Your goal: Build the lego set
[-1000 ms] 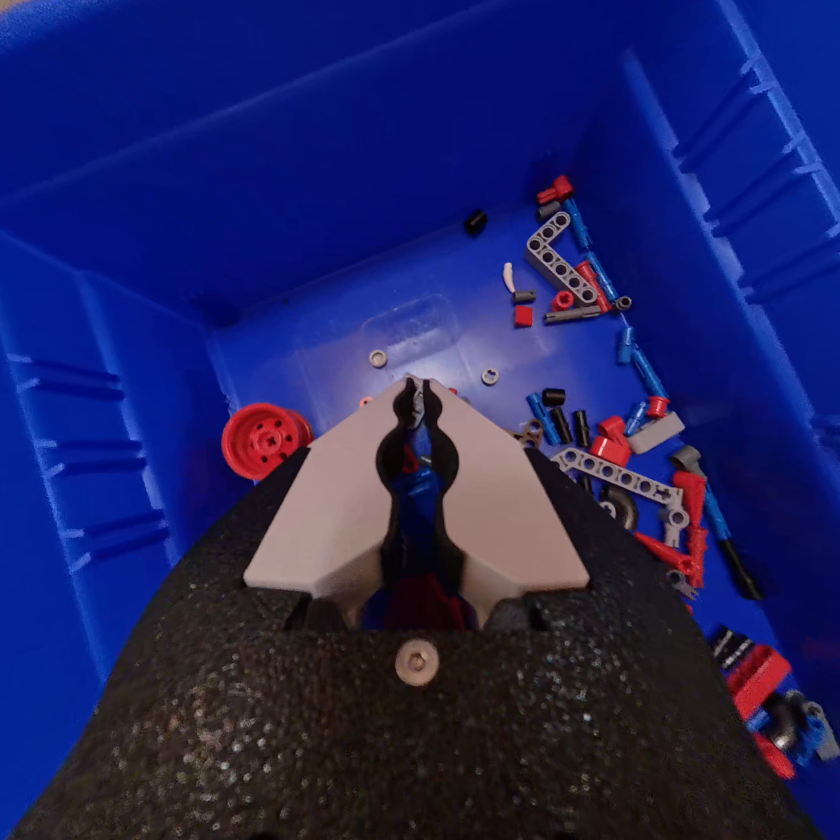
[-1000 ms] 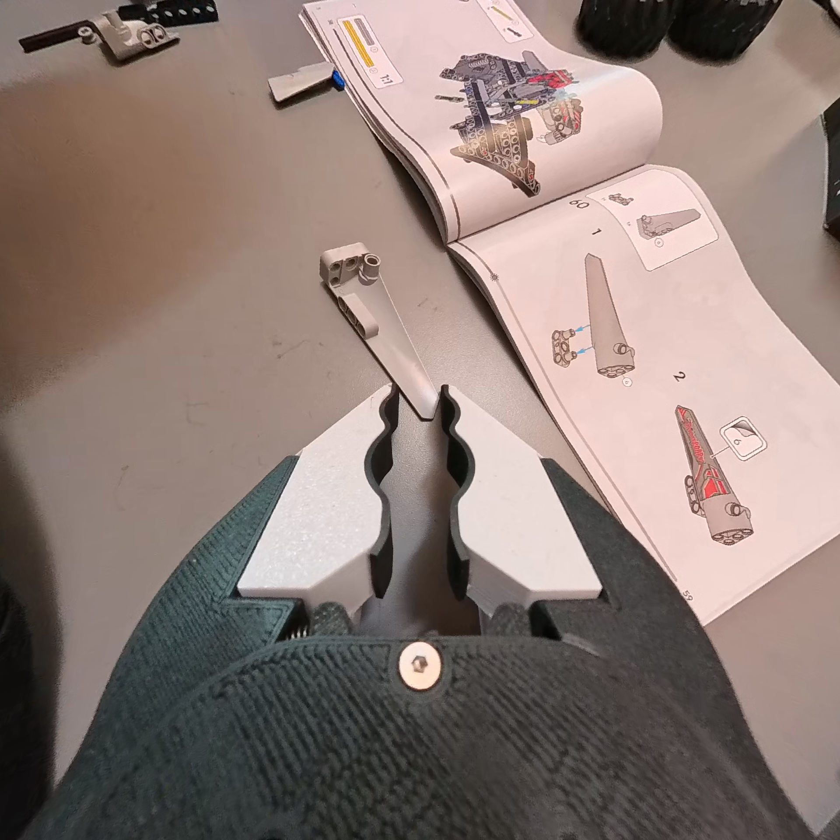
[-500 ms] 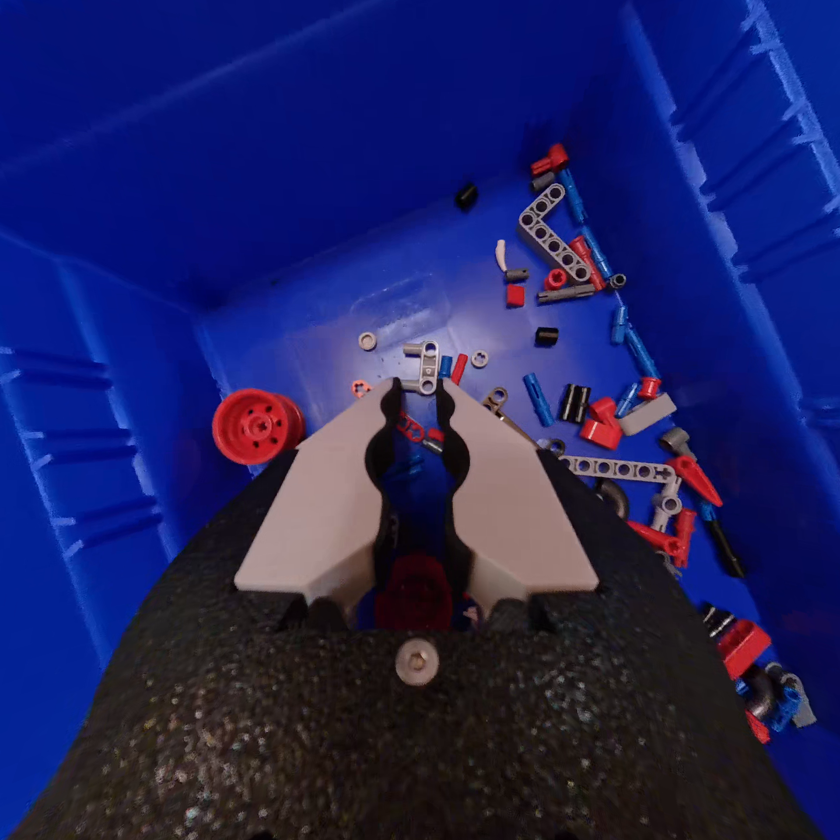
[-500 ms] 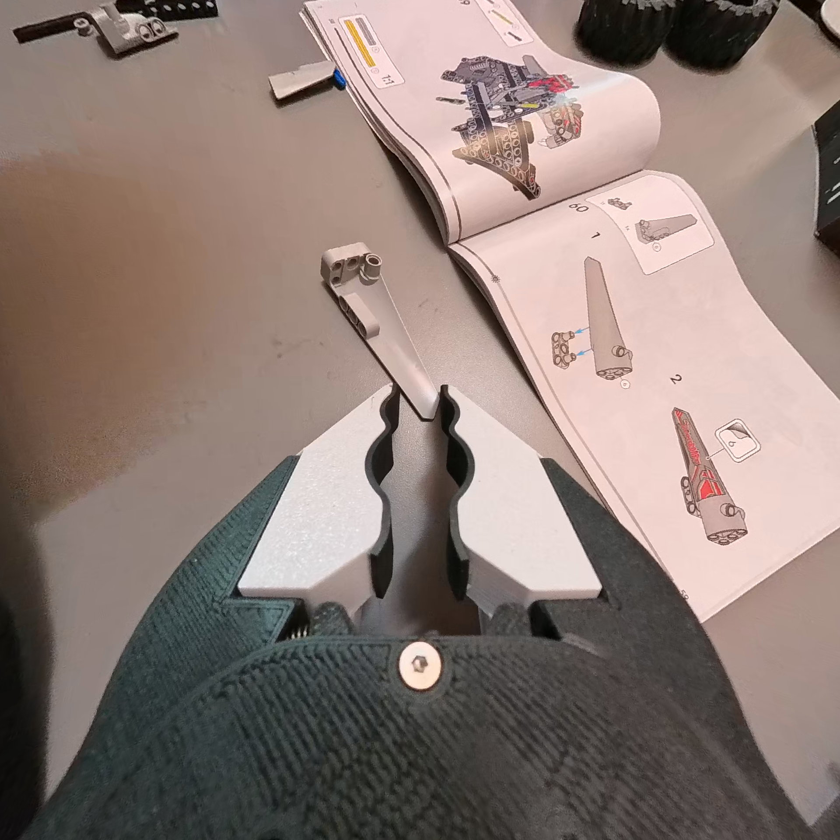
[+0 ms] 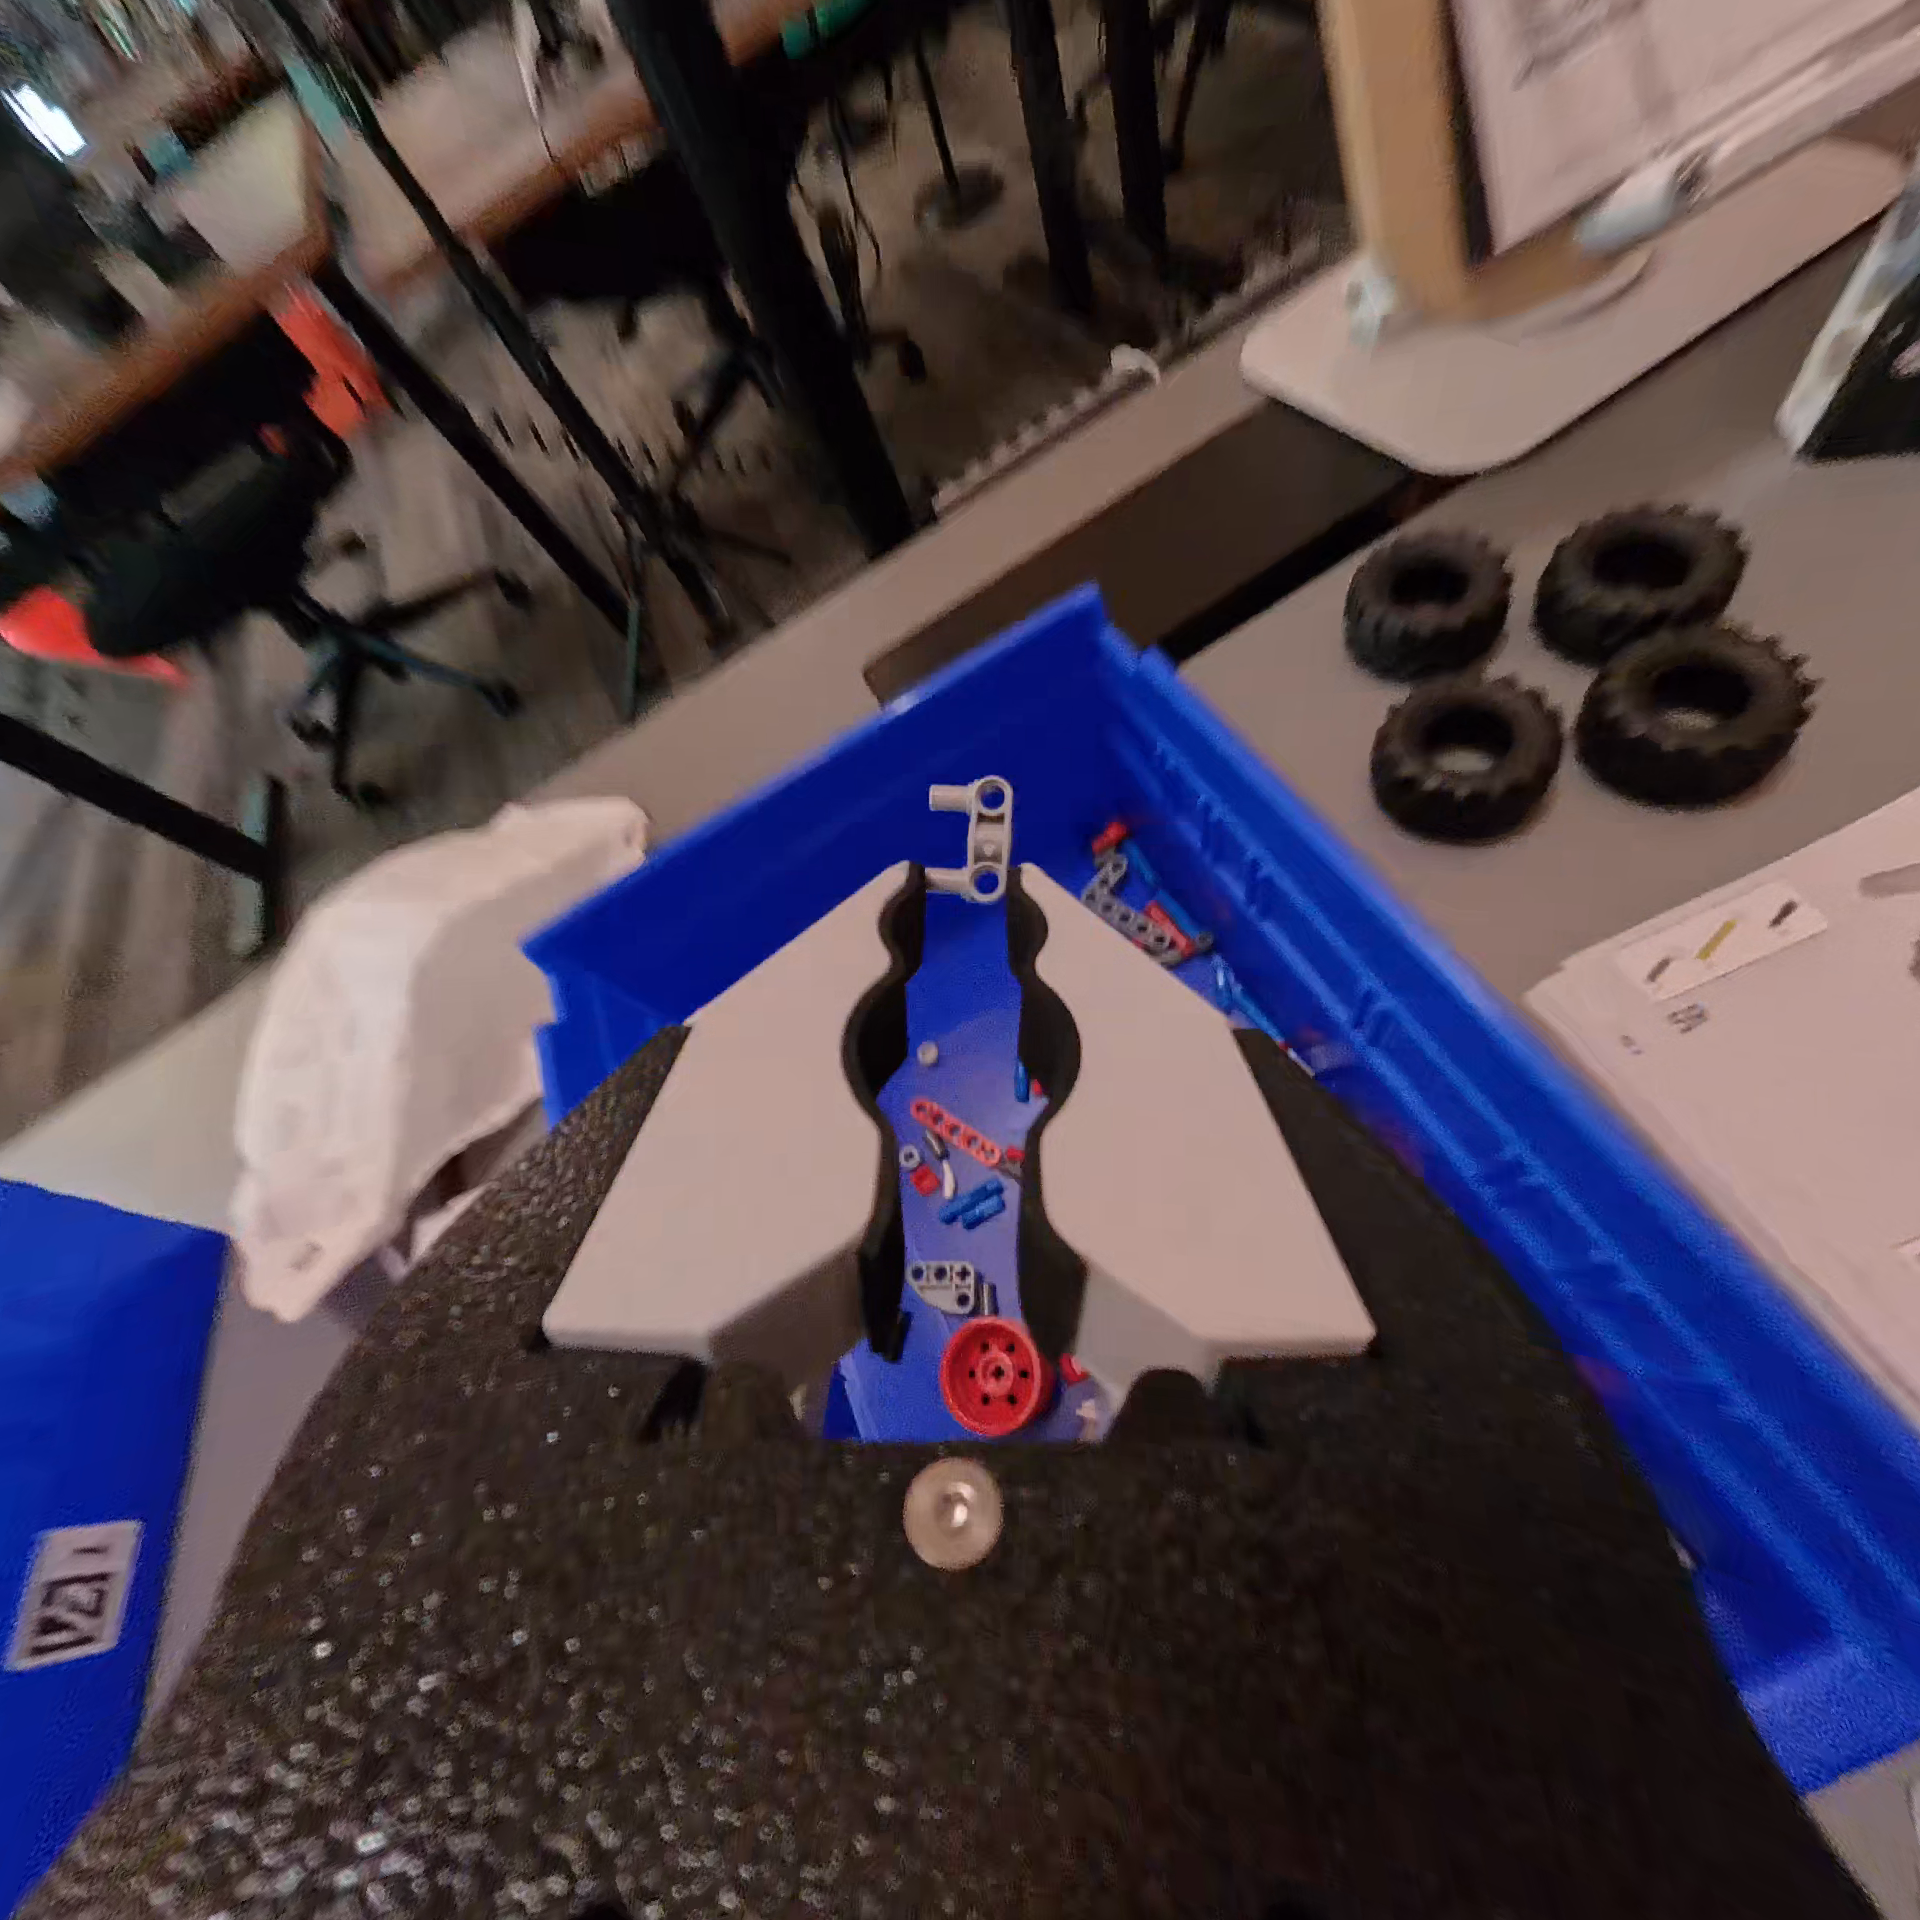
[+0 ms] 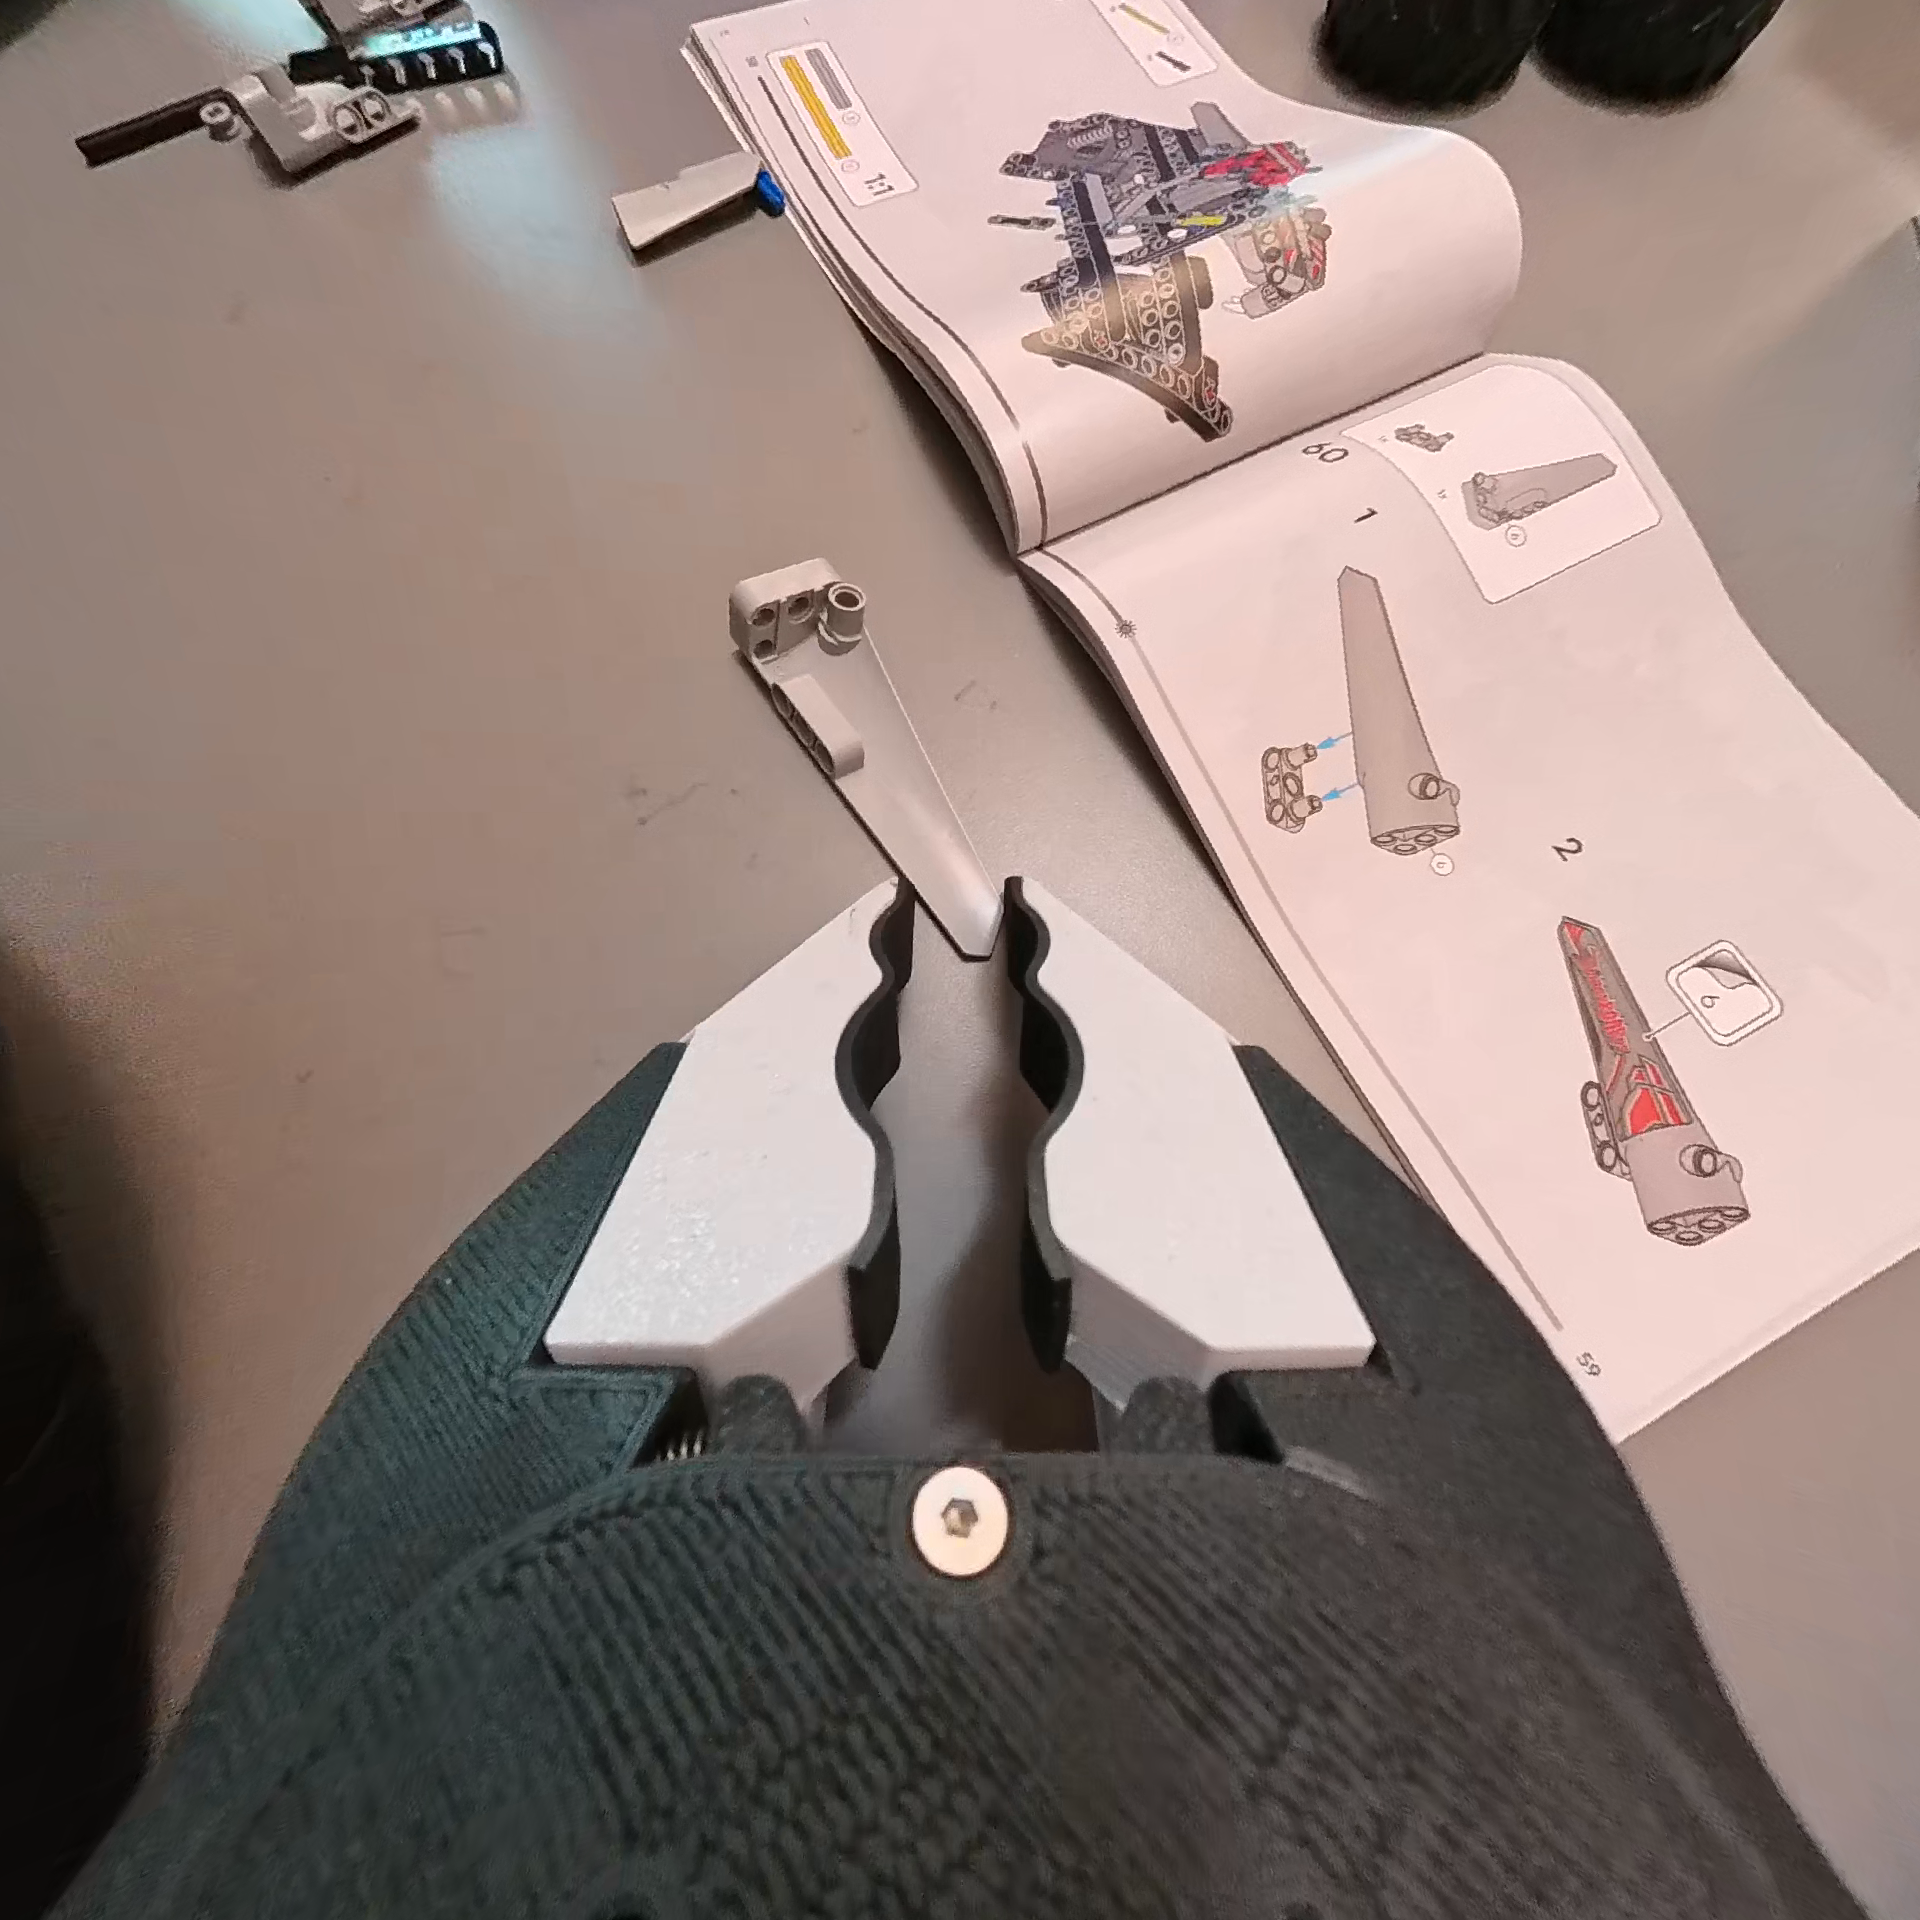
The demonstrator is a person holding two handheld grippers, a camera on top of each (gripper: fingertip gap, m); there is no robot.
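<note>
My left gripper [image 5: 964, 881] is shut on a small light grey connector piece [image 5: 981, 836] and holds it high above the blue parts bin [image 5: 1382, 1049]. Loose red, blue and grey pieces lie on the bin floor, with a red wheel hub [image 5: 992, 1377] seen between the fingers. My right gripper [image 6: 958, 904] is shut on the narrow tip of a long grey tapered panel [image 6: 883, 769]. The panel's wide end with pin holes [image 6: 795, 618] points away, just above the grey table. The open instruction booklet [image 6: 1351, 644] lies to the right of it.
Several black tyres [image 5: 1579, 670] stand on the table beyond the bin. A white cloth [image 5: 416, 997] lies at the bin's left, next to a second blue bin [image 5: 73, 1455]. A small grey and black subassembly [image 6: 301, 104] and a grey piece with a blue pin [image 6: 691, 197] lie far across the table. There is about 45 centimetres between the tips of the two grippers.
My left gripper closed on the grey connector in the bin and lifted it well above the rim. My right gripper and the panel have hardly moved.
</note>
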